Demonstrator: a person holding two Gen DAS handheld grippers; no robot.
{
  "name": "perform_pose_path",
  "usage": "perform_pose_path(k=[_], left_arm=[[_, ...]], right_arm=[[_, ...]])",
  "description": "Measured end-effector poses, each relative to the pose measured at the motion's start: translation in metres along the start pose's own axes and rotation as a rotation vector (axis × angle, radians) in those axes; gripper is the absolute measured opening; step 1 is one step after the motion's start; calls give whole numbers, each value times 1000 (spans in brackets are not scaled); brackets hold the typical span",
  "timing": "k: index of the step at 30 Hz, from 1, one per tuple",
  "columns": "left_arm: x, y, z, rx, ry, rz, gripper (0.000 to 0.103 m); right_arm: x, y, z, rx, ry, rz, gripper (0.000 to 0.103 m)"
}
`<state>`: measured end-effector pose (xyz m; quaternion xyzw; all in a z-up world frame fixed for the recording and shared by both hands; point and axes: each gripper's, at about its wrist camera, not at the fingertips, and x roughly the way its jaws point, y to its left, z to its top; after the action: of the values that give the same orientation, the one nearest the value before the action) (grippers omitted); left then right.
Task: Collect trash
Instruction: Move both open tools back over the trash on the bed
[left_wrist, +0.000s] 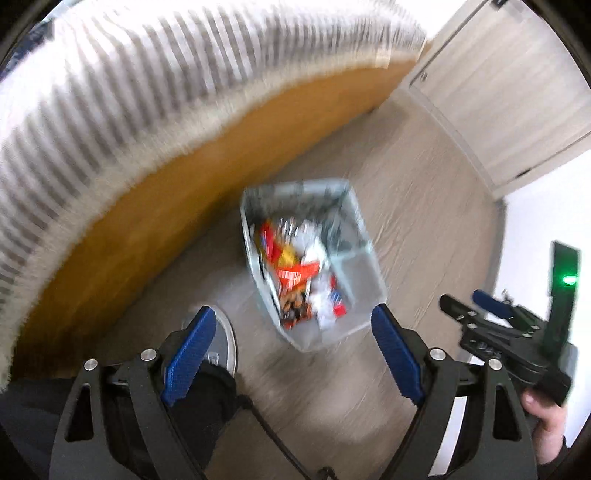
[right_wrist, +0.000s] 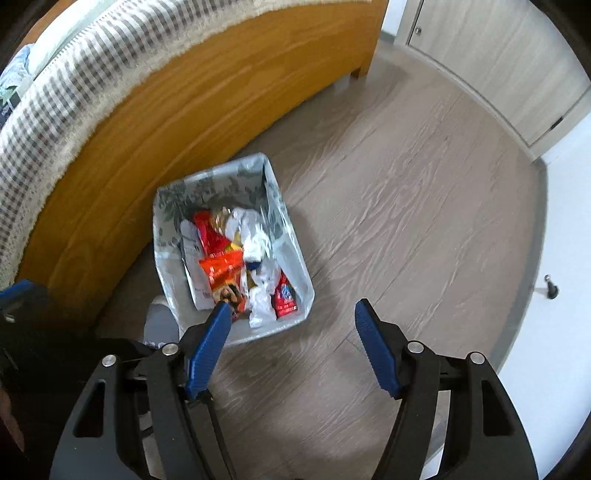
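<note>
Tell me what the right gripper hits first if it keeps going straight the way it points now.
Likely the bare wood floor. The right gripper is open and empty, its line passing just right of the trash bin; only its left finger overlaps the bin's near rim. Depth is unclear.

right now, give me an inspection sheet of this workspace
surface: grey wood-grain plank floor, no loose trash seen on it
job's things: pale rectangular bin with leaf-print liner beside the bed, holding red and orange snack wrappers and crumpled white paper
clutter: nothing seen
grippers: left tool open, empty; right tool open, empty; both above the bin
cables: thin black cable under the right tool
surroundings: orange wooden bed frame, striped grey-white blanket, pale wardrobe doors, grey shoe
</note>
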<state>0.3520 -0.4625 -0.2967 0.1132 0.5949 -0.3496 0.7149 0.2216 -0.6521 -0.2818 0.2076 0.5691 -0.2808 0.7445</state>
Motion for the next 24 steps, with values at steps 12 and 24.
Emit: perform_pose_path(k=[12,24], left_arm=[[-156,119,23,-85,-304,69,83],[-289,356,27,-507,-508,49,83]], right_arm=[[-64,111,58,-156,-139,27,67],[-83,238,83,-324,-168,136,67]])
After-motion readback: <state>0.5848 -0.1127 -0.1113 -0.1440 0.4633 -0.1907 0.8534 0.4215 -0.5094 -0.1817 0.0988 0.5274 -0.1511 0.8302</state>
